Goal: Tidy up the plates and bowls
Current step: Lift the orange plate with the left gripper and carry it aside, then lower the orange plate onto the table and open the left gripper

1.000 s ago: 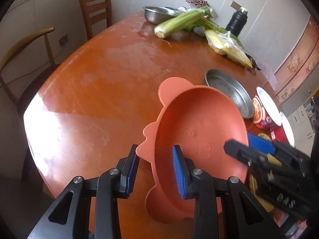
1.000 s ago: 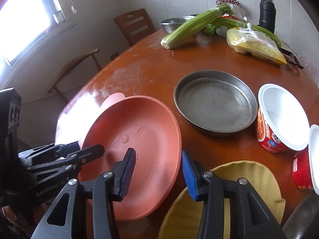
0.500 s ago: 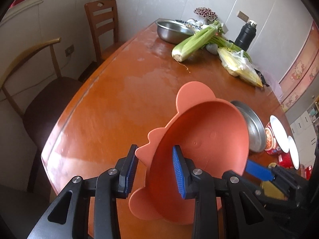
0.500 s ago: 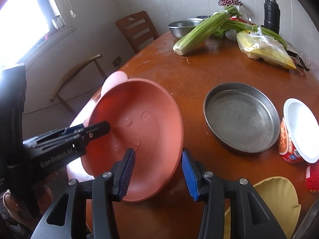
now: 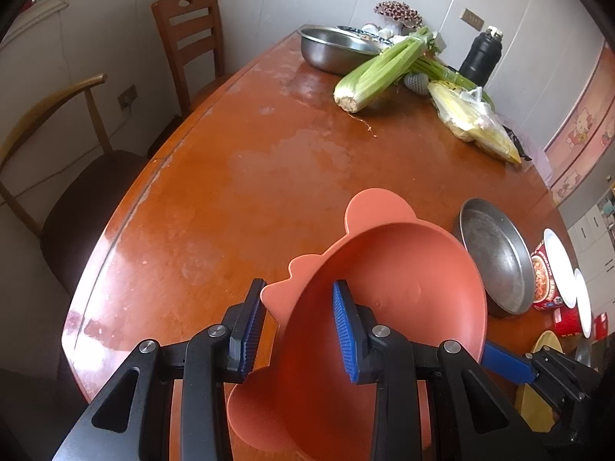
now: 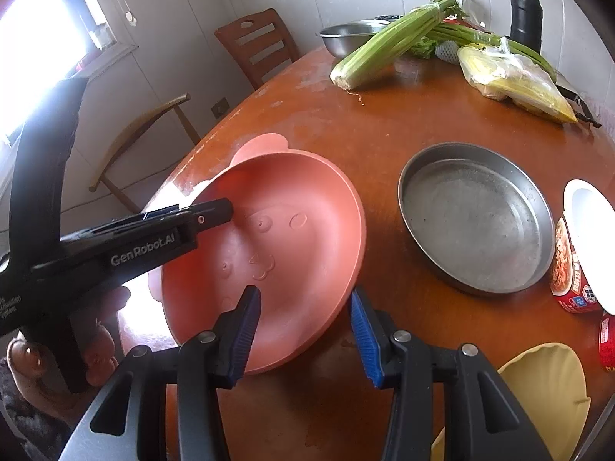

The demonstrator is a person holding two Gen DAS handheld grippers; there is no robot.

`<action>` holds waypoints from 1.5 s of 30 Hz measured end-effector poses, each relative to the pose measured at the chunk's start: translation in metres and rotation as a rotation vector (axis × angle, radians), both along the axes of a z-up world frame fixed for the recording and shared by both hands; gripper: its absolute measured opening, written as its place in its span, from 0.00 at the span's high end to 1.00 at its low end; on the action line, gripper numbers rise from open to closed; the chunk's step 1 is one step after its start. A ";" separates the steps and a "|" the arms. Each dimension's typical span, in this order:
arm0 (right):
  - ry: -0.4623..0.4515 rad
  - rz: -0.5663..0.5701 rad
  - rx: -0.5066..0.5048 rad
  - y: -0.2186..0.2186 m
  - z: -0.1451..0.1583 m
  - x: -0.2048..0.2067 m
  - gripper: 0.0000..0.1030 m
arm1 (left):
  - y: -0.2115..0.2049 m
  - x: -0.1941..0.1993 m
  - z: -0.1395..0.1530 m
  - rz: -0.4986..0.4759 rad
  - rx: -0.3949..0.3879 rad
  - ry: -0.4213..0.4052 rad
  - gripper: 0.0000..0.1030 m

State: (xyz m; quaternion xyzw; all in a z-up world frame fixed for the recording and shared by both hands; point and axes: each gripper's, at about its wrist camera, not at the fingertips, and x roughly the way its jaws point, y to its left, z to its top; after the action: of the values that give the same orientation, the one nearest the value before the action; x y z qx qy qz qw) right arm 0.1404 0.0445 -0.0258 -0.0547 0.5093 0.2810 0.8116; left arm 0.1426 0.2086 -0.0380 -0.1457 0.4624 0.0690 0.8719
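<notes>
Over on the left, the left gripper (image 5: 298, 285) had its tongs clamped on the rim of the orange plate (image 5: 384, 288), one blue pad outside by the little ear flange and the other inside the dish. And the plate was up: lifted off the table (image 5: 230, 192) and tipped, its far ear pointing away, its hollow facing the right gripper. In the right wrist view the embossed bear face on its floor showed plainly. Moving across, the right gripper (image 6: 304, 291) hovered at the plate's near edge with its tongs apart, gripping nothing; the rim ran just by its right pad. Further right sat the steel pan (image 6: 476, 215) flat on the table, then a noodle cup (image 6: 576, 269) beside it, and at the near right corner a yellow plate (image 6: 538, 384), partly hidden behind the right gripper. By my read, this was the carry step: one dish picked up, not yet set down, with stacking to come. The next move would call for levelling the plate and lowering it squarely onto its stack, likely the yellow plate or the pan, before the left tongs let go; whether the right gripper meant to take over the rim, I could not tell.
</notes>
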 end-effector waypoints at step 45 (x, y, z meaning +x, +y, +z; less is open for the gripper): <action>-0.094 -0.046 0.077 -0.055 0.042 -0.020 0.53 | -0.049 -0.039 0.048 -0.081 0.021 -0.116 0.51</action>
State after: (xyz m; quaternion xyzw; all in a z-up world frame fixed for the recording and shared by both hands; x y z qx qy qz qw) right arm 0.1204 -0.0109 0.0164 -0.0250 0.4606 0.2787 0.8424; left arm 0.1031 0.1601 0.0104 -0.1216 0.4159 0.0300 0.9008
